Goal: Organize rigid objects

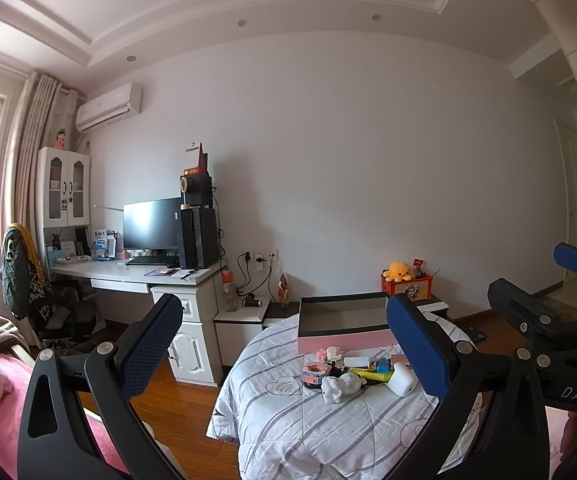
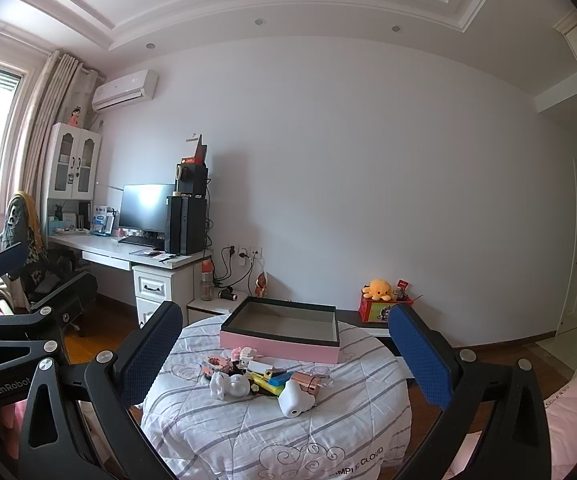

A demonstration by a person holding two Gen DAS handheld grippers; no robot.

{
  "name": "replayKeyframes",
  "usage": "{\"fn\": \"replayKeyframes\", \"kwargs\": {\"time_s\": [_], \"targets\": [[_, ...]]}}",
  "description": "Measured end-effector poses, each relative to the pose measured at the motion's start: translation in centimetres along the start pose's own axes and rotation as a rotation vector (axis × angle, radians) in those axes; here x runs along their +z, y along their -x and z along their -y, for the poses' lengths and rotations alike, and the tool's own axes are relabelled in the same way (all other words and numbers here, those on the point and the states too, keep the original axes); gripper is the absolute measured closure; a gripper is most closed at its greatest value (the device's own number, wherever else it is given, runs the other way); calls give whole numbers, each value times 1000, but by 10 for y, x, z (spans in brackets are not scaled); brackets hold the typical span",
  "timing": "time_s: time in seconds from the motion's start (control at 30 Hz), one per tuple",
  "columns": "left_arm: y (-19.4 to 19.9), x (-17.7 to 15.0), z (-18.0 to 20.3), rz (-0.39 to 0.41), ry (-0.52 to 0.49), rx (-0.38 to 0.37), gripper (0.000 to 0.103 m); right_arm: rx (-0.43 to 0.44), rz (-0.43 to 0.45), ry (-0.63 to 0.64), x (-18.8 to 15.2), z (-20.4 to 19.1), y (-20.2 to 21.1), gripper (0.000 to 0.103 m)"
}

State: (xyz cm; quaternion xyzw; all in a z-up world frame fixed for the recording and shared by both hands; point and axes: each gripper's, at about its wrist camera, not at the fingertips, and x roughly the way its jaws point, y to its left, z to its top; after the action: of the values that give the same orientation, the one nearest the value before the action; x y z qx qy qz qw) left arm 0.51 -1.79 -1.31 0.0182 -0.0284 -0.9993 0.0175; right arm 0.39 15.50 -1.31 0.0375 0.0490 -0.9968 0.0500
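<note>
Small rigid objects [image 2: 262, 380]: heaped ahead of and between both open, empty jaws; pink box [image 2: 284, 334] lay beyond, long axis crosswise; right gripper [image 2: 284, 356] nearer.

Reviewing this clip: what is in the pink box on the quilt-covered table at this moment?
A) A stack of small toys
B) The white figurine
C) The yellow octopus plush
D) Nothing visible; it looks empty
D: in the right wrist view the pink box shows only its bare grey floor, while the small toys lie on the quilt in front of it.
</note>
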Motion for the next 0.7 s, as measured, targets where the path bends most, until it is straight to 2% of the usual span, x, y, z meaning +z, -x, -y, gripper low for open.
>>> {"fn": "replayKeyframes", "kwargs": {"time_s": [0.53, 0.7], "targets": [[-1, -1, 1, -1, -28, 21, 0, 8, -5, 1, 0, -1, -1, 0], [-3, -2, 0, -7, -15, 2, 0, 13, -4, -2, -1, -1, -2, 0]]}}
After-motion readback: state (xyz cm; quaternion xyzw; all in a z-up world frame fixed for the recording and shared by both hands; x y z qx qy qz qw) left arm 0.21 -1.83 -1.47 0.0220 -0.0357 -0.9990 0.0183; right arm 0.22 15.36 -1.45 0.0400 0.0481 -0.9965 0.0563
